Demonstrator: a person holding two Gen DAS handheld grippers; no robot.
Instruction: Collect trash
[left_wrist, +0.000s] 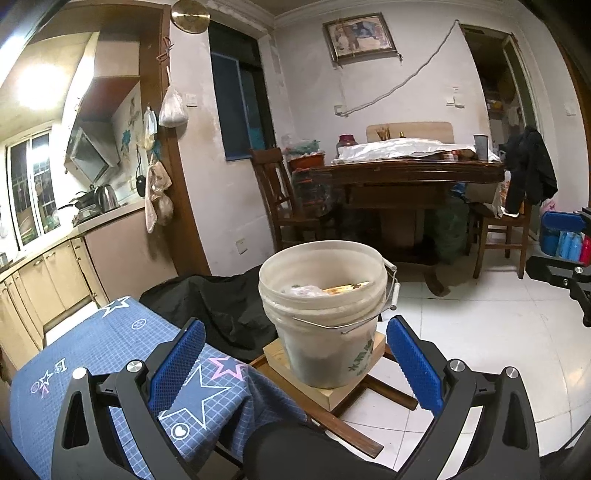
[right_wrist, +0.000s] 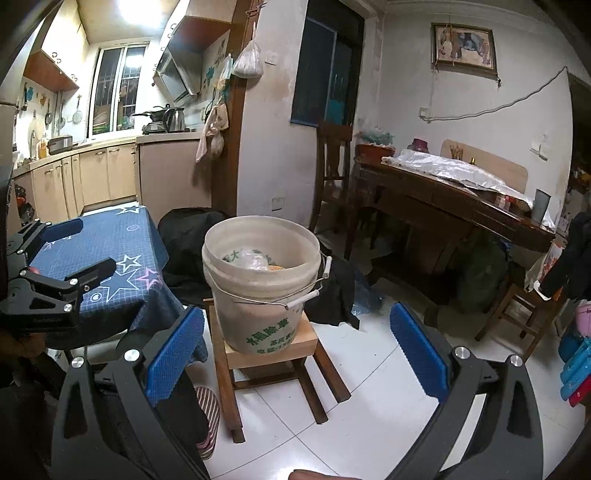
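Between your two sets of jaws, straight ahead and slightly below, stands the bucket, upright, its open mouth facing up. Both tools are empty: the left gripper and the right gripper each have their jaws spread wide, with nothing pinched. Trash already lies inside the bucket, a crumpled clear wrapper among it; no loose trash is visible elsewhere in either view. Neither arm is clearly nearer; the bucket sits centred ahead of both. It rests on a wooden block atop a small stool, with its wire handle hanging down the front. To your left, just beside the stool, is the bench with a blue star-patterned cloth, and dark fabric lies behind. Beyond are white floor tiles, a dining table, chairs and the kitchen.
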